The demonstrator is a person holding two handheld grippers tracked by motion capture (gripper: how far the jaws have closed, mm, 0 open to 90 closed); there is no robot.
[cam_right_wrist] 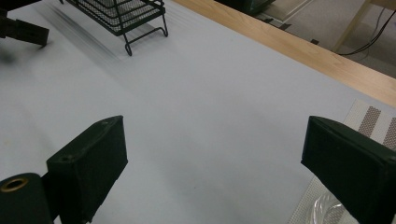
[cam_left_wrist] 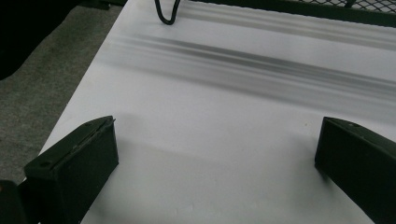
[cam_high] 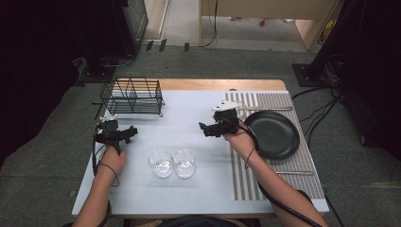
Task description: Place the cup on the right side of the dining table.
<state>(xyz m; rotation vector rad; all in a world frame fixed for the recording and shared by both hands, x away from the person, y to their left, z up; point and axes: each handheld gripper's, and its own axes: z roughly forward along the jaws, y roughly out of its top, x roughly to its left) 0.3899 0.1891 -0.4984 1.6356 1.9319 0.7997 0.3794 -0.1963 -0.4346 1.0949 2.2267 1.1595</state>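
My left gripper (cam_high: 131,133) hovers over the white table (cam_high: 189,113) near its left edge, in front of the black wire rack (cam_high: 132,97). In the left gripper view its jaws (cam_left_wrist: 219,126) stand wide apart with only bare table between them. My right gripper (cam_high: 204,128) sits near the table's middle, pointing left, just left of the black plate (cam_high: 272,135). Its jaws (cam_right_wrist: 215,123) are open and hold nothing. Two clear glasses (cam_high: 161,163) (cam_high: 184,162) stand side by side at the front, between my two hands.
The plate rests on a striped placemat (cam_high: 246,182) at the right, with a utensil (cam_high: 265,108) behind it and a wooden stick (cam_high: 293,172) in front. A rack foot (cam_left_wrist: 166,14) is ahead of the left jaws. The rack (cam_right_wrist: 121,14) and a glass rim (cam_right_wrist: 327,207) border the right gripper view.
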